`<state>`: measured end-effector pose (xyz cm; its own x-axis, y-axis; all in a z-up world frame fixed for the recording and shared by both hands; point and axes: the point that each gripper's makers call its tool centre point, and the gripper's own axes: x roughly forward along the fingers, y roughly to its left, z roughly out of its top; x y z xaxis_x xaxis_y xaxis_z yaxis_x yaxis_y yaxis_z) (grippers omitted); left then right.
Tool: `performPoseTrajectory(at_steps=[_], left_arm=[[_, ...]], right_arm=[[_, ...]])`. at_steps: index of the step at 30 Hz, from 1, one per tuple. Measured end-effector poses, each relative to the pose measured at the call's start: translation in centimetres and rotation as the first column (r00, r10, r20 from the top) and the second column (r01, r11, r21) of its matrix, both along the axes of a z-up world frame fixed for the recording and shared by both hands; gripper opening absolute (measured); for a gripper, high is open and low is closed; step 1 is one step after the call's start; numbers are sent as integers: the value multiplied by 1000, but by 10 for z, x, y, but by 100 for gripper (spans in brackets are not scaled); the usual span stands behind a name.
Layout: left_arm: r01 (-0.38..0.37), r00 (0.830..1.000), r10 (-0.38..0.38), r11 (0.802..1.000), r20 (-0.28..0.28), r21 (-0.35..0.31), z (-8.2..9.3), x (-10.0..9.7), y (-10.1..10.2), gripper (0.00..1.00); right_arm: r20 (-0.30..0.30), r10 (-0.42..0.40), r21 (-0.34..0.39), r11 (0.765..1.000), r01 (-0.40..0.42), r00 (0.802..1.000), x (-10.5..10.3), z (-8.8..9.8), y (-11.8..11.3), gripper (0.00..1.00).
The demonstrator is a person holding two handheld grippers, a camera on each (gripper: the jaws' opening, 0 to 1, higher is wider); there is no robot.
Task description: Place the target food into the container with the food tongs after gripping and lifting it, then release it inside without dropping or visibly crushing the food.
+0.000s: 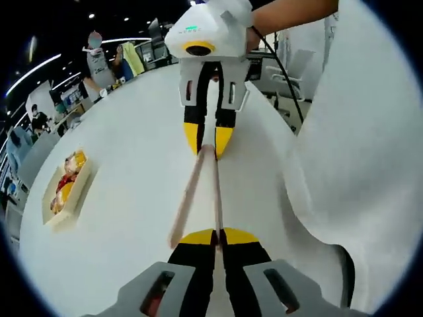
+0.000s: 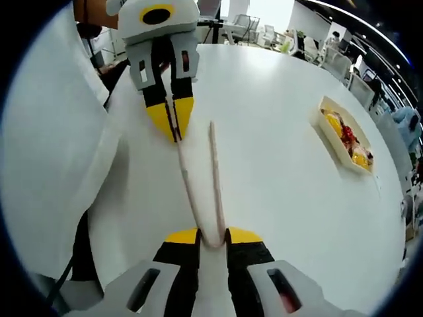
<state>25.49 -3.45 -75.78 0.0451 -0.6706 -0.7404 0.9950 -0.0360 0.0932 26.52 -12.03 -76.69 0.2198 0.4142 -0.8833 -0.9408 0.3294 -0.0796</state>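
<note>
Spanning both views:

1. Table [image 1: 132,132], white and round. It carries every item below.
2. White garment [image 1: 357,132] of the person, down the right of the left gripper view and the left of the right gripper view.
3. Right gripper [image 2: 213,232], bottom centre of its own view and top centre of the left gripper view. Its jaws are closed on the joined bend of the tongs.
4. Left gripper [image 1: 216,232], bottom centre of its own view and upper left of the right gripper view. Its jaws are pressed together on the tip of one tong arm.
5. Tray [image 1: 82,191], pale and rectangular. It sits mid-left in the left gripper view and upper right in the right gripper view.
6. Tongs [image 2: 215,172], pale, held between the two grippers above the table. The long axis runs from gripper to gripper. The second arm splays free, its tip just beside the left gripper.
7. Food [image 2: 347,135], yellow and red pieces inside the tray; the kind is too small to tell.

Governing relation: the food lies well apart from the tongs, off to one side of their axis, so the open tips do not point at it. Judgement: the tongs need swinging toward the tray before any grip. Neither gripper is clearly the nearer.
</note>
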Motion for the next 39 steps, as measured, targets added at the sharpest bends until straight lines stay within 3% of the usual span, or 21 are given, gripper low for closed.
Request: performPoseTrajectory(at_steps=[6,8,10,12,14,15,17,18,20,22,23,24,26,28,29,30,32,35,36,39], left_arm=[[-79,997,79,994,-1,-75,13,4,1,5],[-137,990,138,980,-1,-141,26,11,0,7],[-206,976,216,962,36,-177,32,22,2,5],[-218,969,233,962,82,-167,34,27,9,0],[-231,969,244,953,44,-194,39,23,9,0],[-246,967,256,943,17,-223,43,21,8,0],[-237,968,250,940,25,-244,49,19,10,0],[-250,964,264,929,17,-272,57,17,11,0],[-240,968,250,932,4,-271,61,12,15,0],[-239,966,256,930,26,-278,64,11,17,0],[-244,965,261,928,25,-283,68,9,20,0],[-268,961,277,917,-12,-296,70,6,20,0],[-331,943,323,888,-79,-320,80,4,22,0],[-365,930,351,859,-107,-360,92,5,23,0],[-374,927,358,852,-116,-367,95,4,23,0],[-409,912,378,824,-156,-392,106,3,22,0],[-422,906,395,797,-155,-432,118,6,23,0],[-482,874,444,745,-196,-461,129,9,23,0],[-491,869,454,741,-197,-459,130,8,24,1],[-557,828,499,687,-255,-466,134,6,23,20]], right_arm=[[-4,-24,19,1000,24,1000,-2,6,0,15],[2,-54,47,997,54,999,-3,13,-1,19],[-5,-86,65,994,86,996,-4,16,-1,28],[-2,-130,78,988,130,991,-5,20,-3,28],[55,-191,109,977,184,980,1,26,-5,30],[40,-191,108,977,185,981,-4,28,-5,27],[37,-234,156,962,226,971,-5,34,-2,27],[44,-261,182,951,249,964,-4,38,-1,27],[61,-301,209,936,283,952,-2,45,-2,27],[71,-333,248,919,306,940,-1,51,1,26],[67,-360,284,901,328,930,0,57,4,26],[70,-373,297,893,338,925,1,60,4,26],[65,-419,380,850,366,906,4,74,10,26],[58,-464,428,811,398,884,6,85,10,28],[57,-472,436,805,403,880,6,87,10,29],[48,-482,459,789,409,875,6,91,11,31],[52,-498,504,761,408,865,3,103,12,36],[52,-523,523,740,422,851,0,109,7,44],[40,-529,552,719,422,848,-3,113,8,47],[29,-535,568,704,426,845,-11,115,4,54]])
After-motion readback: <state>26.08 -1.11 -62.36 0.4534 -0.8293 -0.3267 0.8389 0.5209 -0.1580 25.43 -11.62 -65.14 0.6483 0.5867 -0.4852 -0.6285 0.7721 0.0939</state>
